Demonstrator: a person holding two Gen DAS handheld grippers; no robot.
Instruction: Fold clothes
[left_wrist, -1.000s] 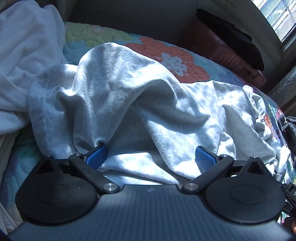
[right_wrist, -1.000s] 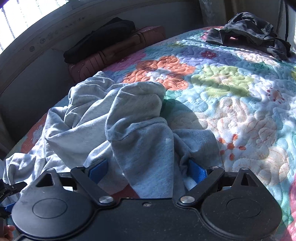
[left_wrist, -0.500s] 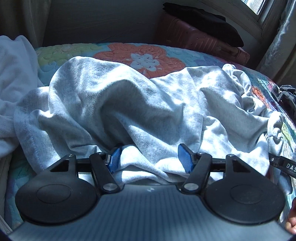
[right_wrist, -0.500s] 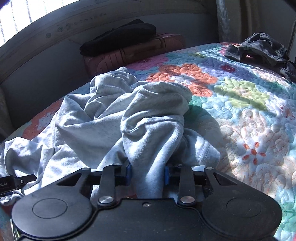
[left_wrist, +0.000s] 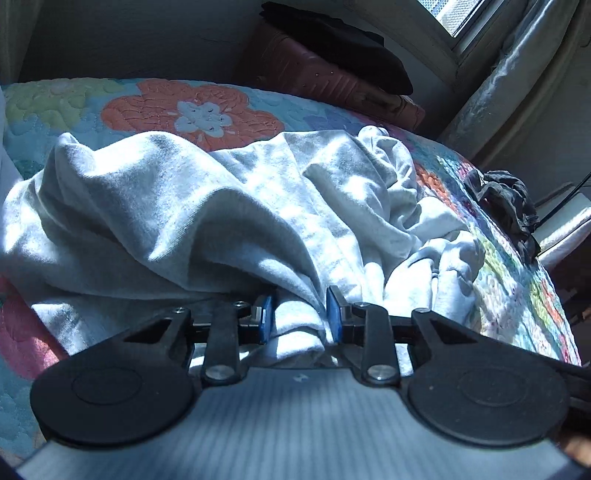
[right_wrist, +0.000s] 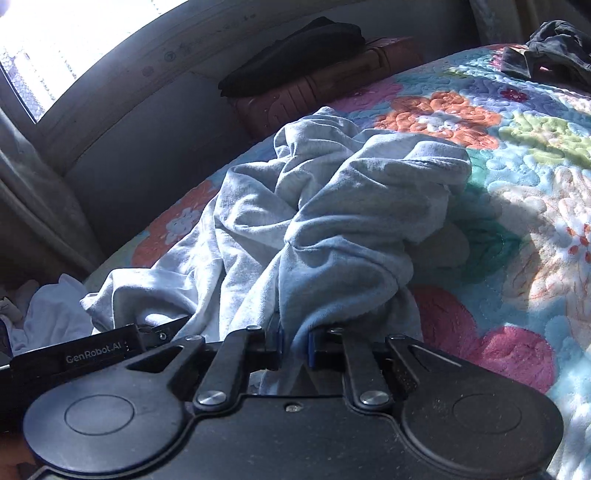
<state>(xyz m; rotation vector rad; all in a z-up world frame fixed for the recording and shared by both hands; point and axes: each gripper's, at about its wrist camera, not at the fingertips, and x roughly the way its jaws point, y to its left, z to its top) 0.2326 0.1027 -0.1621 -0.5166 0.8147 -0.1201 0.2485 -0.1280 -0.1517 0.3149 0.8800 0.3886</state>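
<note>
A light grey garment (left_wrist: 184, 206) lies crumpled across the flowered quilt (left_wrist: 192, 110). My left gripper (left_wrist: 300, 319) sits at its near edge. Its jaws are closing, and a gathered fold of the grey cloth fills the gap and touches both blue pads (left_wrist: 266, 322). In the right wrist view the same garment (right_wrist: 332, 206) rises in a twisted bunch from my right gripper (right_wrist: 294, 343). Those jaws are closing too, and a narrow fold is pinched between them. The cloth under both grippers is hidden.
A brown suitcase (left_wrist: 332, 77) with a black garment (left_wrist: 343, 44) on top stands beyond the bed's far edge, under a window. A dark garment (right_wrist: 554, 55) lies on the far quilt (right_wrist: 524, 177). White cloth (right_wrist: 48, 314) is heaped at the left.
Both pairs of jaws went from wide apart to narrow around folds of the grey garment. The cloth has bunched up at each gripper, and both views have swung sideways.
</note>
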